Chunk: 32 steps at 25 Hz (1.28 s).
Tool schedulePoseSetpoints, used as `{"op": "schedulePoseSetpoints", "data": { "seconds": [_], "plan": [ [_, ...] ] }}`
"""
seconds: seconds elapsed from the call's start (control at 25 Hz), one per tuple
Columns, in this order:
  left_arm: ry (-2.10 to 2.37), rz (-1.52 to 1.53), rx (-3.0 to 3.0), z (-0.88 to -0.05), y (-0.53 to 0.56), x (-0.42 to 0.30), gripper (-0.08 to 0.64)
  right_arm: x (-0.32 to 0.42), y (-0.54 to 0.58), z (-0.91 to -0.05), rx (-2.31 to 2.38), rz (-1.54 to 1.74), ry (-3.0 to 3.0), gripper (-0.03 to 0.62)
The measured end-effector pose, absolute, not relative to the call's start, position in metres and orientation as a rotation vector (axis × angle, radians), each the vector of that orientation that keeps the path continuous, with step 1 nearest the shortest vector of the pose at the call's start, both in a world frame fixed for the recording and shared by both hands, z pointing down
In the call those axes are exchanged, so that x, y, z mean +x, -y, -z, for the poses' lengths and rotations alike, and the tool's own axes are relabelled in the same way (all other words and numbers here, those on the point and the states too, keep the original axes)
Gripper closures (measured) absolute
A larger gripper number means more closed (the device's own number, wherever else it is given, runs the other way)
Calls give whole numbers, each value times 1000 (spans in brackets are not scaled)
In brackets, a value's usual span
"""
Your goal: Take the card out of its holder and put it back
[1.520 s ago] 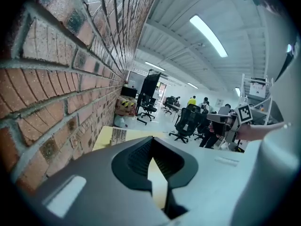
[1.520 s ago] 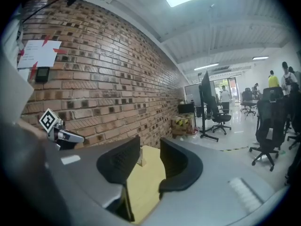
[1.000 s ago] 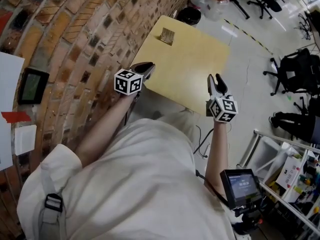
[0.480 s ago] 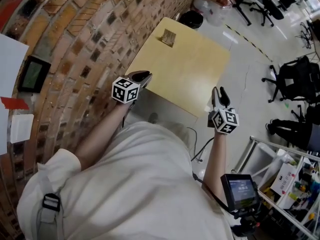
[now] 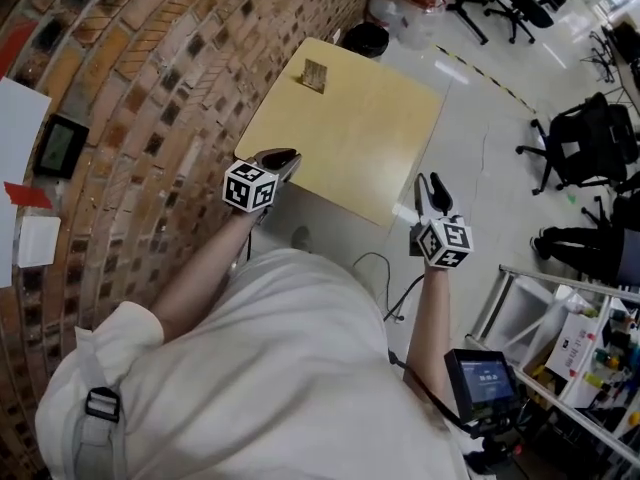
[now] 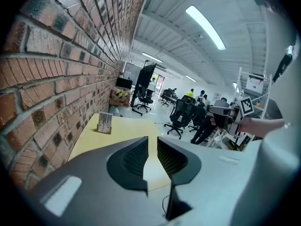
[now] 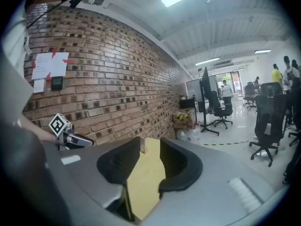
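The card holder (image 5: pixel 314 75), a small clear stand with a card upright in it, sits at the far edge of the yellow table (image 5: pixel 360 138). It also shows in the left gripper view as the card holder (image 6: pixel 104 123) and, between the jaws in the right gripper view, as the card holder (image 7: pixel 143 145). My left gripper (image 5: pixel 283 158) hovers at the table's near left corner, jaws a narrow gap apart with nothing between them. My right gripper (image 5: pixel 433 186) hangs off the near right corner, wide open and empty. Both are far from the holder.
A brick wall (image 5: pixel 150 88) runs along the table's left side. A black bin (image 5: pixel 366 38) stands beyond the table. Office chairs (image 5: pixel 580 148) are to the right. A tripod with a small screen (image 5: pixel 484 378) and a metal rack (image 5: pixel 560 318) stand near my right side.
The head view has shifted slightly, so the table sits a little higher and further left. Both grippers stay at the table's near edge, still empty.
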<state>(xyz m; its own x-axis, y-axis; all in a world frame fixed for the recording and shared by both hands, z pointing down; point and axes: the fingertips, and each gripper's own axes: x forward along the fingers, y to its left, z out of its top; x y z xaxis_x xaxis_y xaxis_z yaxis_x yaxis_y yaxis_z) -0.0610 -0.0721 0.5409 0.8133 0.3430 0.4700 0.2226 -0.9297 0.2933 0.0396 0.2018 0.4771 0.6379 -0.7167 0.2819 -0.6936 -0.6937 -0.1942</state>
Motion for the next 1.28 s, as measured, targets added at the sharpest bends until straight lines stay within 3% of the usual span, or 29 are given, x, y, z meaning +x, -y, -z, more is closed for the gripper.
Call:
{"op": "schedulePoseSetpoints", "data": {
  "seconds": [0.56,1.28],
  "plan": [
    [-481,-827,2794,-525,-23,-103,477,-33,-263,-476,-2701,554,-1271,456],
    [-391,-875,2769,-543,-88,-242,482,-152,-330,-501,-2665,608,-1267,456]
  ]
}}
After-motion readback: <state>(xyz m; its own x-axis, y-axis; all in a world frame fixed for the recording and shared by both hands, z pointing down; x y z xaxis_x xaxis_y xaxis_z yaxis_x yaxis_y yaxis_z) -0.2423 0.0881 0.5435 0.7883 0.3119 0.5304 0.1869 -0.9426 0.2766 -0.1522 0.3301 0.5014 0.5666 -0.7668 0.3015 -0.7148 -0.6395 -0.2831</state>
